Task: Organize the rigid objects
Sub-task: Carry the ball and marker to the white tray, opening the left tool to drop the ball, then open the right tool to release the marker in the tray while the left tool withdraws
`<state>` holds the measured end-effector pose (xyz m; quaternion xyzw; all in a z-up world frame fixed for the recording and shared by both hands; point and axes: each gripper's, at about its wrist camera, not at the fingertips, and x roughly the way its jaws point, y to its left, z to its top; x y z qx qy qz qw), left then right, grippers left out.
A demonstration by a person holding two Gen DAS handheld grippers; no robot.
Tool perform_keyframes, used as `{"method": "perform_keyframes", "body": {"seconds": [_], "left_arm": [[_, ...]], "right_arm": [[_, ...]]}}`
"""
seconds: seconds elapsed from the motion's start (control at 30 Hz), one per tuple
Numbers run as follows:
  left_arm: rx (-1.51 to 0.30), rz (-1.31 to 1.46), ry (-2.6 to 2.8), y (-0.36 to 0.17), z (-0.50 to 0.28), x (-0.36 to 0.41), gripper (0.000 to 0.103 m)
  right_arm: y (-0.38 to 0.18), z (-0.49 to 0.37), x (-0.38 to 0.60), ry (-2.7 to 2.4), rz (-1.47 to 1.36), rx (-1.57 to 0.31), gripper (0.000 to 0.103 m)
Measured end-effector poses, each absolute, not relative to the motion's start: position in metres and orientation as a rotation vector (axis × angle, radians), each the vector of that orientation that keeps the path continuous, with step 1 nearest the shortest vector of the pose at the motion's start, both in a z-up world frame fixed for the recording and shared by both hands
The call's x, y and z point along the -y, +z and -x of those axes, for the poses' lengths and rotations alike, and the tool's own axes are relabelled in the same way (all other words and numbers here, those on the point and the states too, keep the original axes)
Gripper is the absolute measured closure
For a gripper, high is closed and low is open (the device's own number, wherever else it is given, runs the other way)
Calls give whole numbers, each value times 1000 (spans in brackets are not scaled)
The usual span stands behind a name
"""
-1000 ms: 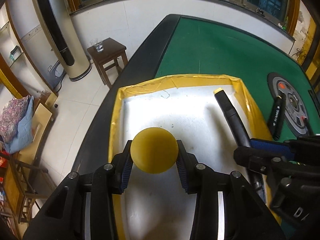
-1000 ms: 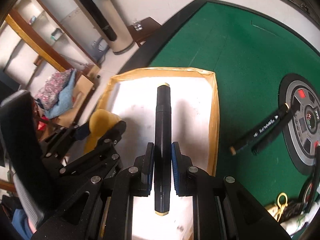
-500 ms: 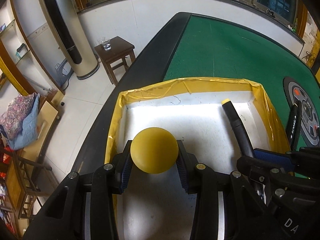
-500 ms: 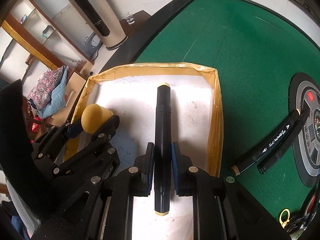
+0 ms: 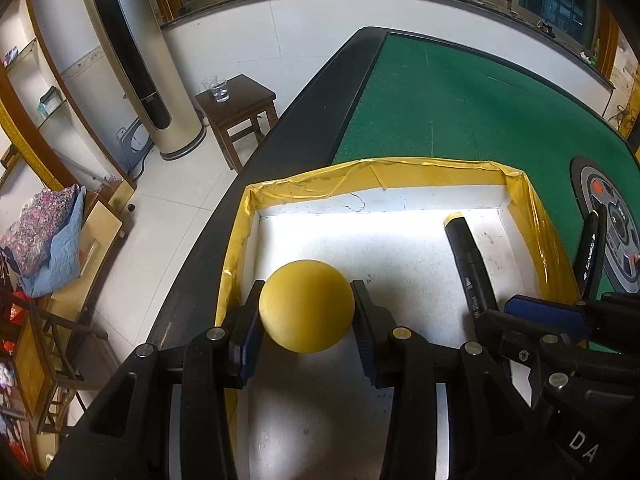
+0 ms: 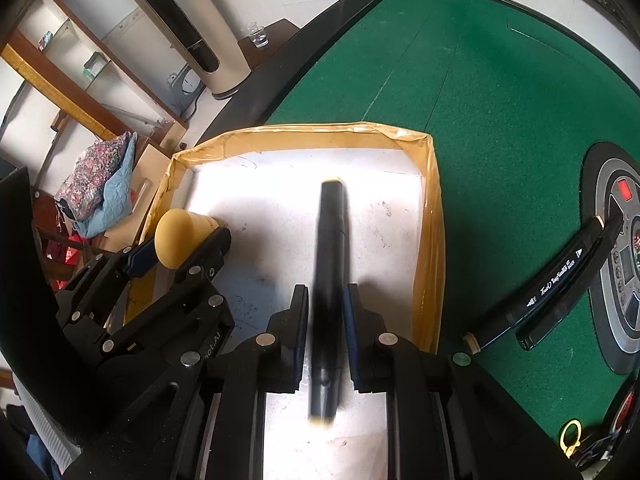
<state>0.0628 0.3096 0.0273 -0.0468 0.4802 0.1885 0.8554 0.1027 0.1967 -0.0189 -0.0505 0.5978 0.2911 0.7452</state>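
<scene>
- Centrally in the left view, the ball (image 5: 306, 305) is clamped by the left gripper (image 5: 307, 312) above the box (image 5: 372, 168).
- Lower centre in the right view, the right gripper (image 6: 325, 320) jaws have just been opening; the blurred marker (image 6: 329, 280) is seen between them, over the box floor.

Both wrist cameras look steeply down, close over the yellow-rimmed box (image 5: 524, 200) on the green tabletop (image 5: 460, 112). The left view sits at its left side, the right view rightward; both share the box (image 6: 434, 216) interior.
</scene>
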Motion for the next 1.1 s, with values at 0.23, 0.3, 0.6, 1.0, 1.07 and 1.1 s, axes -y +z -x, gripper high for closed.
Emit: {"method": "perform_keyframes", "body": {"seconds": [0.23, 0.3, 0.6, 1.0, 1.07, 1.1], "left_arm": [[-974, 92, 416, 39, -57, -308, 56], [-959, 91, 398, 42, -55, -307, 54], [-903, 65, 416, 58, -43, -299, 49], [-855, 30, 394, 73, -32, -288, 49], [-851, 25, 386, 75, -31, -283, 49], [-847, 23, 381, 76, -31, -281, 49]], "right_arm": [[-11, -100, -194, 648, 91, -1287, 83], [-9, -98, -192, 650, 87, -1282, 83], [3, -91, -180, 675, 47, -1266, 82], [15, -80, -156, 662, -26, -1251, 82], [16, -79, -149, 653, -45, -1251, 82], [16, -78, -148, 649, -49, -1251, 82]]}}
